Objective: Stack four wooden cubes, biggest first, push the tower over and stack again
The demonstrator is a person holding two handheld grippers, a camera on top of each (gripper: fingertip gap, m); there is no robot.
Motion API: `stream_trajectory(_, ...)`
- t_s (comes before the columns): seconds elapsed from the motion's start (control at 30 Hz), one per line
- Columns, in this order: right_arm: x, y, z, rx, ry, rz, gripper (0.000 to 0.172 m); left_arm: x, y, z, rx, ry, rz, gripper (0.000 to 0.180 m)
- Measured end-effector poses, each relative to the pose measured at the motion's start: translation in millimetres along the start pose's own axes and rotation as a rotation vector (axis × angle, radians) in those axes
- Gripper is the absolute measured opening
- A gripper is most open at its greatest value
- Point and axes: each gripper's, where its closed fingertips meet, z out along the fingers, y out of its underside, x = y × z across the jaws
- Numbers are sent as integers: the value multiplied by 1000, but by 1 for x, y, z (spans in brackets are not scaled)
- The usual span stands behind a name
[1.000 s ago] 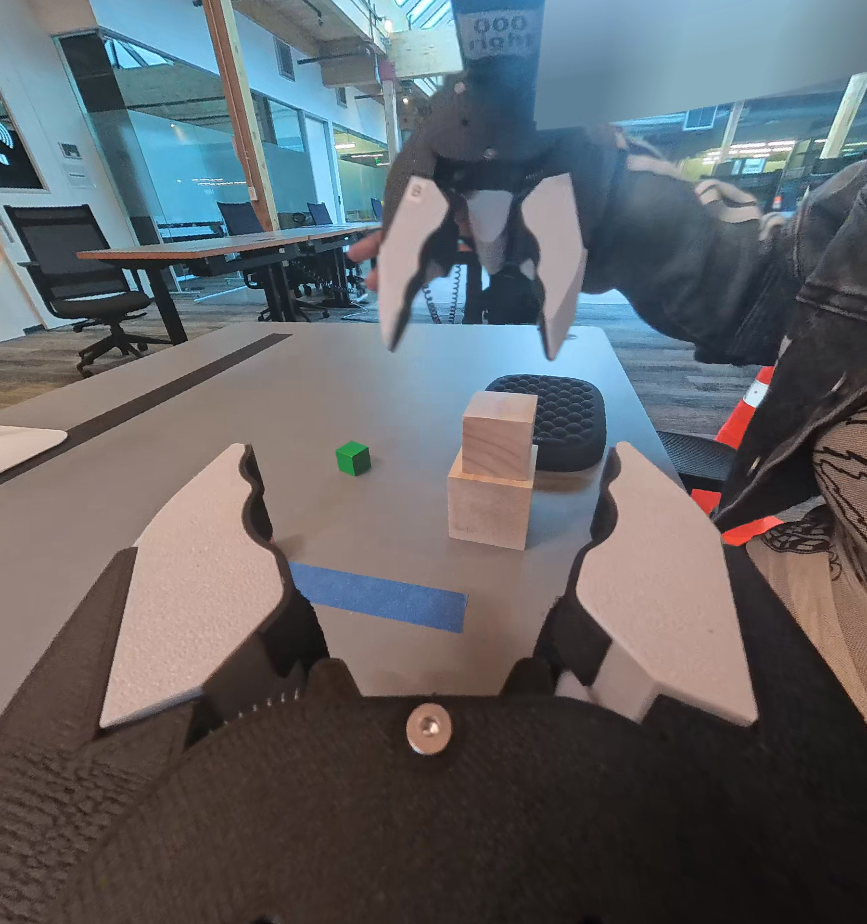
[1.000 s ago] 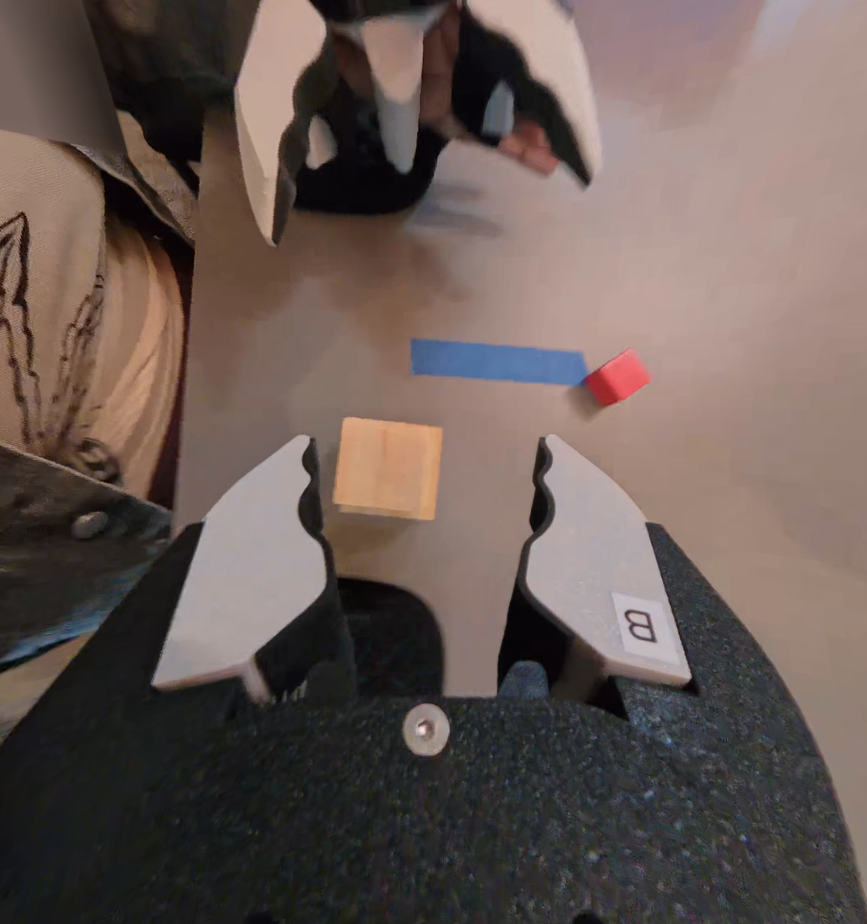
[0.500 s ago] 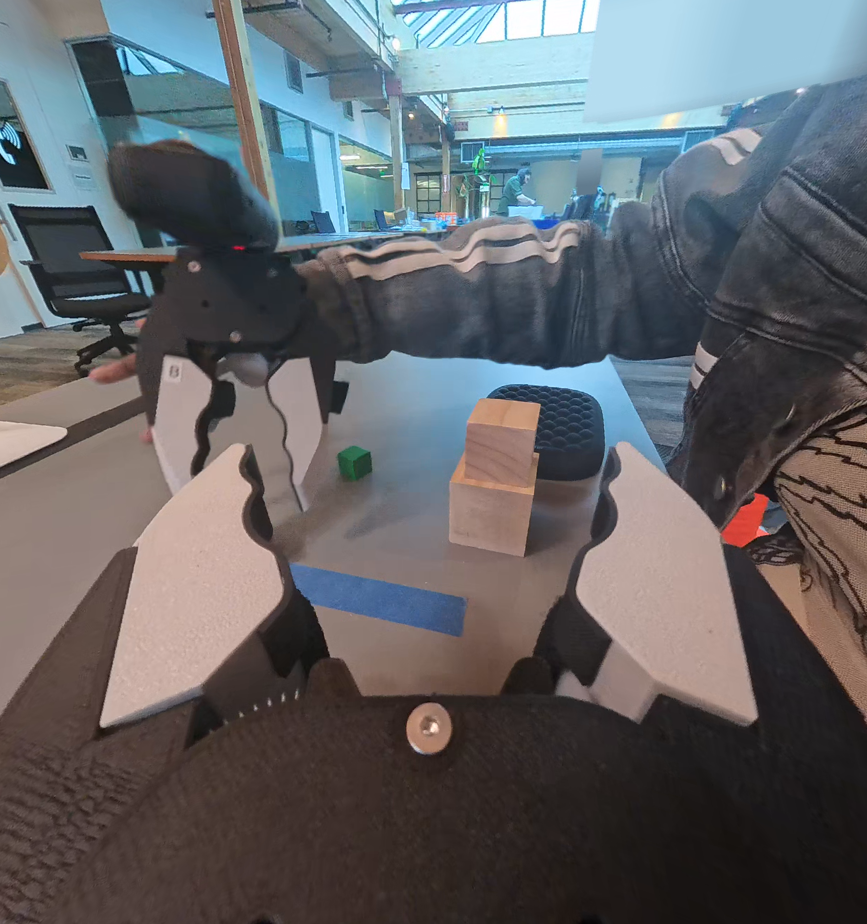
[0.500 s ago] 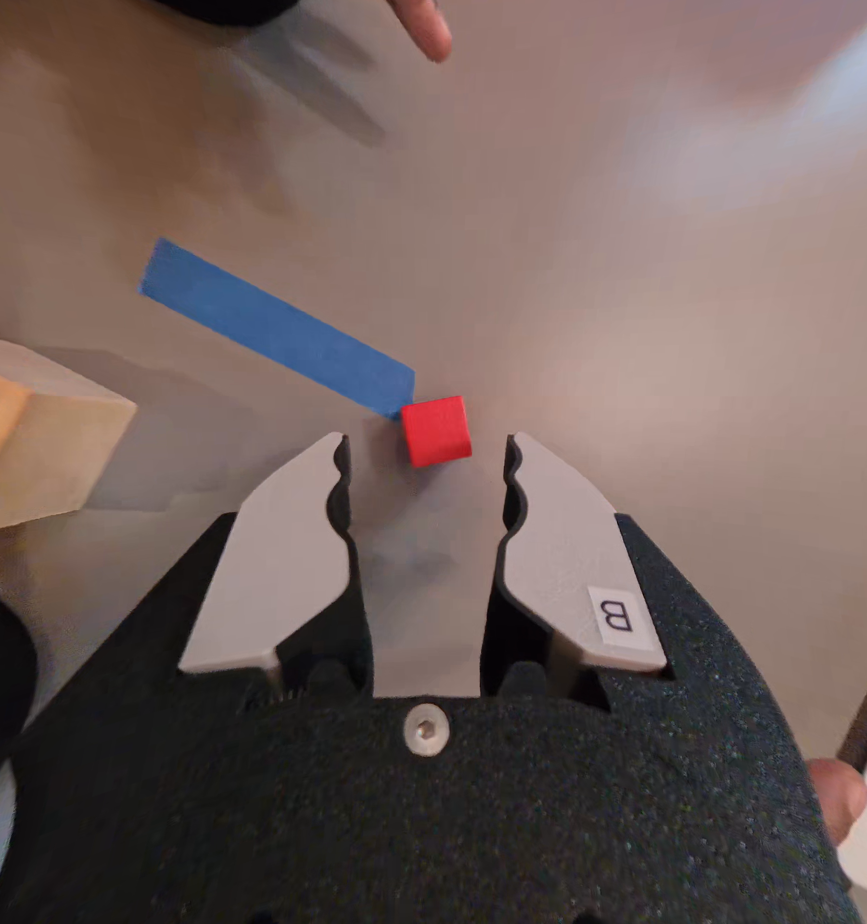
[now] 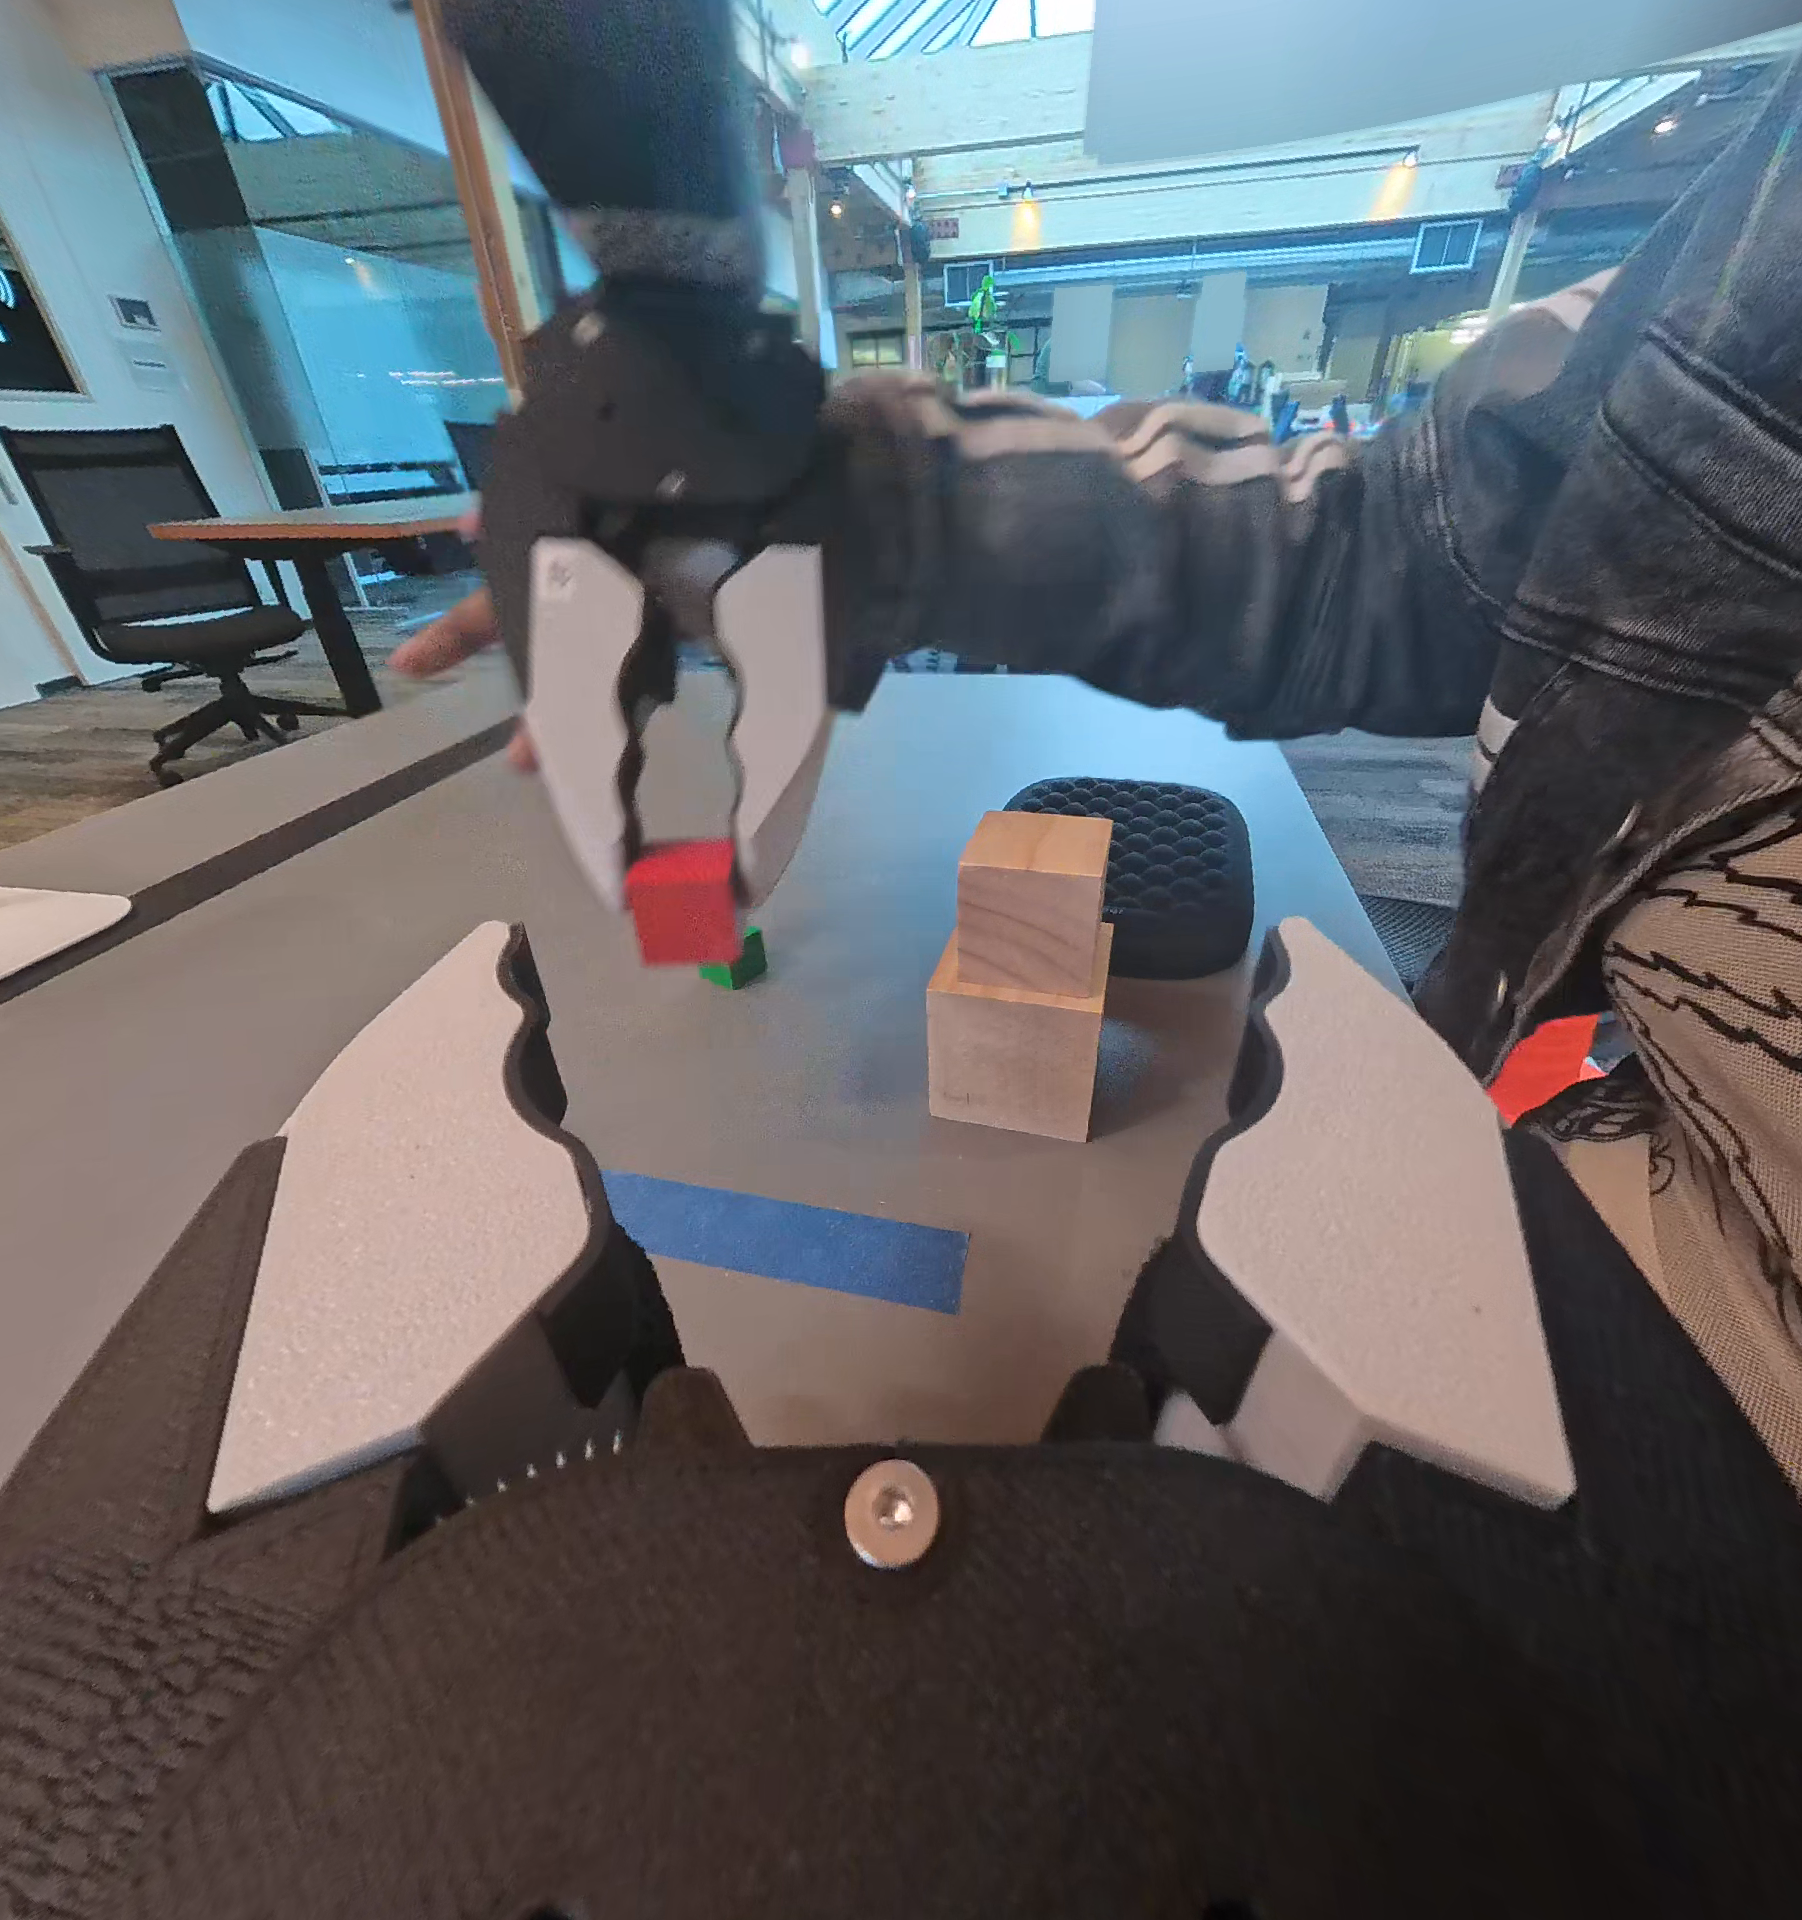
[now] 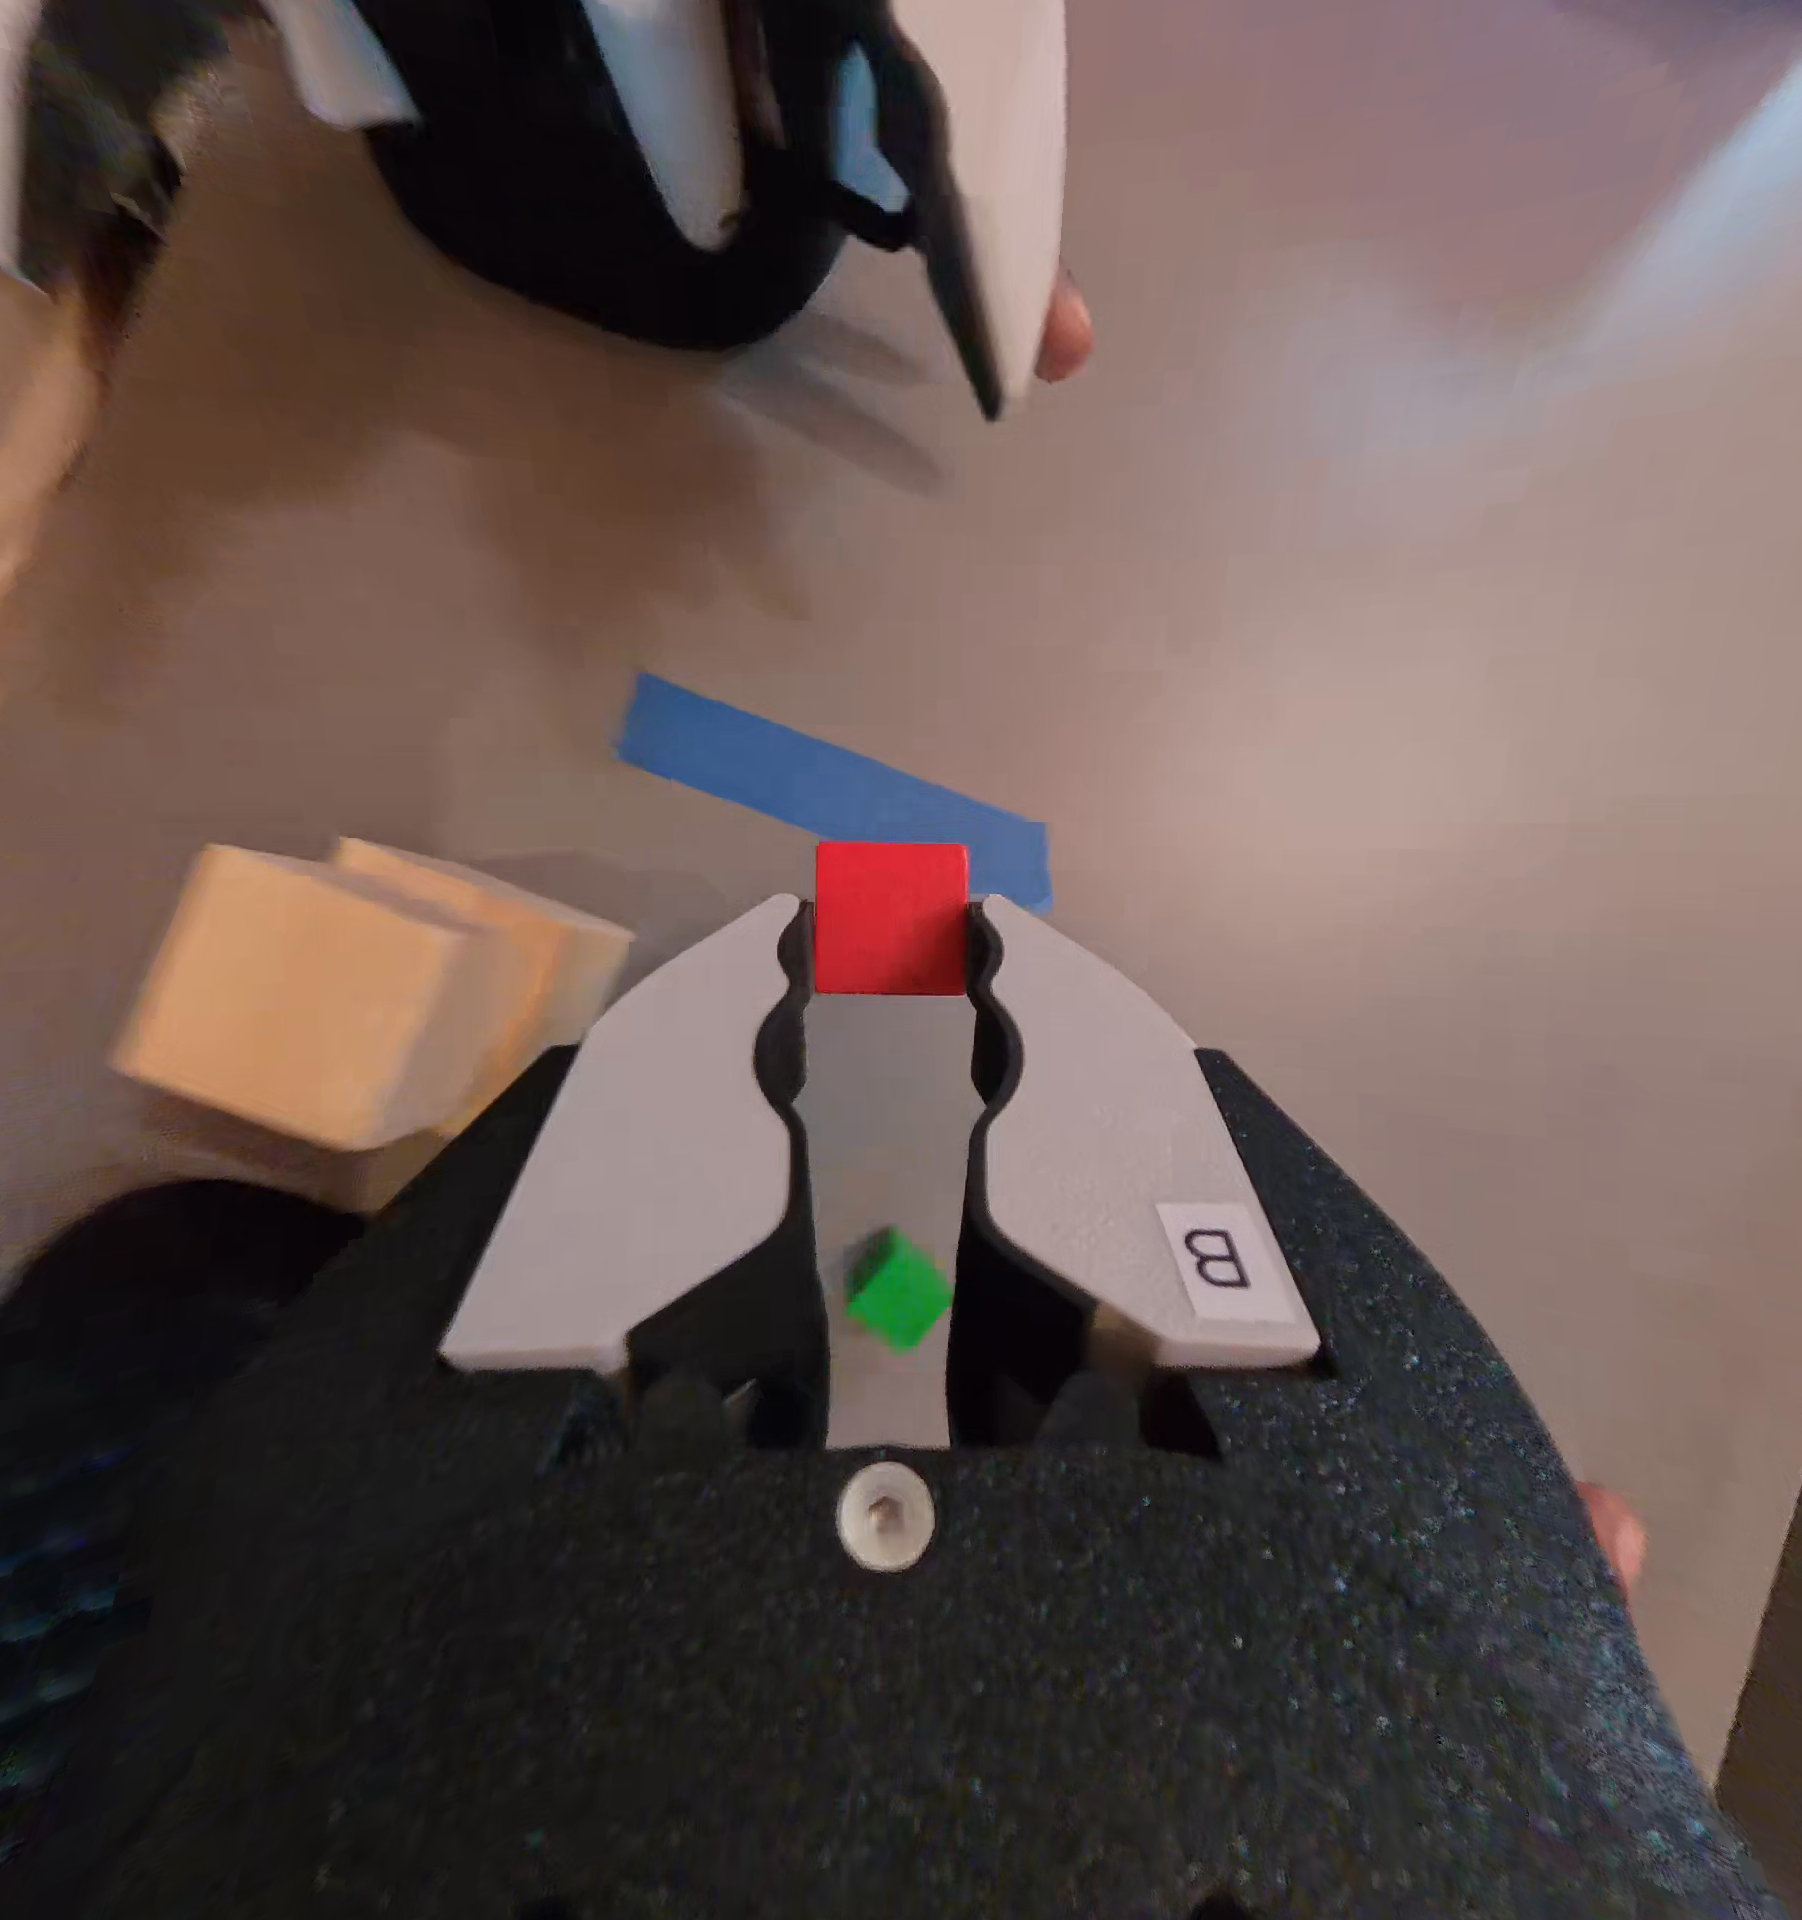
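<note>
We held the right gripper (image 6: 892, 914) above the grey table (image 5: 253, 997), its two fingertips clamped on opposite faces of the red cube (image 6: 890, 916). Both pads pressed against the cube, which sat at the very ends of the fingers and projected a little beyond them. In the left wrist view the same gripper pointed downward and carried the red cube clear of the table surface.

Below the right gripper, seen through the gap between its fingers, the green cube (image 6: 899, 1288) lay on the table; in the left wrist view it sat just behind and under the raised red cube. The blue tape strip (image 6: 824, 779) lay ahead of the right fingertips, on the table.

To the left of the right gripper stood the two plain wooden cubes: the smaller wooden cube (image 5: 1034, 902) rested on the larger wooden cube (image 5: 1011, 1070), set toward its rear edge. A black textured pad (image 5: 1177, 862) lay just behind that stack.

We held the left gripper (image 5: 892, 1039) low over the near part of the table with its fingers wide apart and nothing between them. The stack stood ahead of it, toward its right finger, and the tape strip lay between its fingers, nearer the base.
</note>
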Motion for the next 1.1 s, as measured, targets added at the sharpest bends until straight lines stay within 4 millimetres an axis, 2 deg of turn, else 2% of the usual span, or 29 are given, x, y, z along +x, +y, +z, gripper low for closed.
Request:
stream_trajectory(0.1,-24,0,-28,-92,83,196,27,1,0,0,-2,4,4,126)
stream_trajectory(0.17,-46,-6,-40,-94,94,282,27,2,0,0,-1,7,7,126)
stream_trajectory(0.27,-70,-5,-45,-148,112,355,28,3,1,0,-5,15,13,126)
stream_trajectory(0.4,-86,-3,-40,-172,116,418,28,6,2,1,-16,24,29,126)
stream_trajectory(0.63,-92,-4,-30,-140,124,425,28,7,2,1,-18,29,31,126)
stream_trajectory(0.87,-93,-3,-29,-121,130,398,29,6,3,1,-18,31,27,126)
stream_trajectory(1.0,-93,-4,-31,-97,130,394,49,6,3,1,-20,32,27,126)
stream_trajectory(1.1,-89,-14,-43,7,117,386,53,7,3,1,-21,33,28,126)
